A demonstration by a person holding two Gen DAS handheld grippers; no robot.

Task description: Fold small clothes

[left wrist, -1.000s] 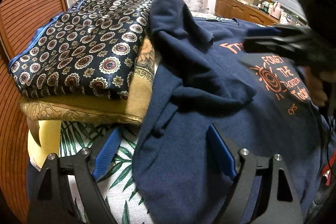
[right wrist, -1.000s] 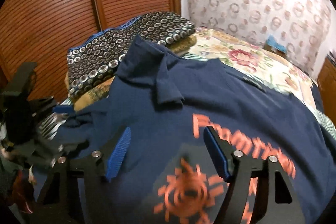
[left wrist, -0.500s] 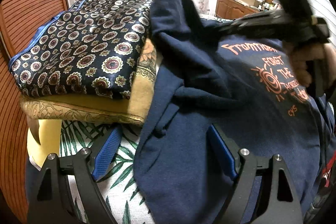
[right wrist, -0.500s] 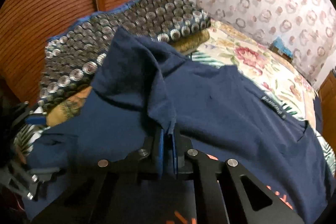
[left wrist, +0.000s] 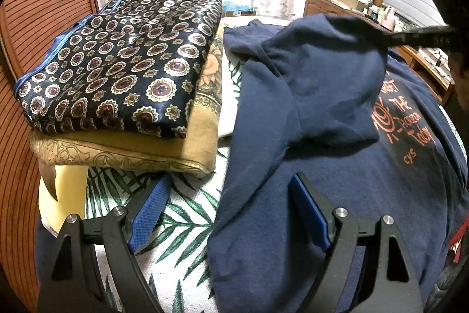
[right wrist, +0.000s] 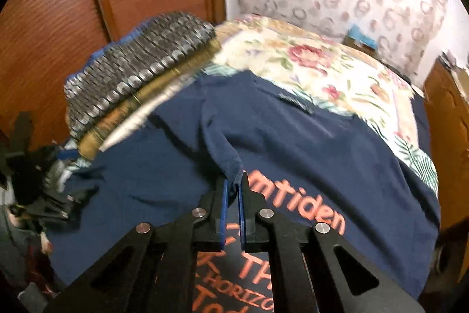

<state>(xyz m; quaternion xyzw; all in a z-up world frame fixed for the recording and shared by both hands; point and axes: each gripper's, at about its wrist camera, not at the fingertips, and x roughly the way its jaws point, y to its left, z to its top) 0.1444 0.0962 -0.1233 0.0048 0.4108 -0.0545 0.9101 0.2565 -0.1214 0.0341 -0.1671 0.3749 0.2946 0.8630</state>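
Pinching a sleeve (right wrist: 225,148) of the navy T-shirt (right wrist: 293,143), the right gripper (right wrist: 233,195) has its blue pads closed on the cloth edge, sleeve drawn across the orange print. Shirt lies spread on the floral bedspread (right wrist: 322,69). Left gripper (left wrist: 228,210) hangs released, jaws wide apart: one finger over the leaf-print cover (left wrist: 181,222), the other over the shirt's lower part (left wrist: 293,210). Folded patterned cloth (left wrist: 123,57) sits stacked on a tan folded piece (left wrist: 164,148), just beside the shirt.
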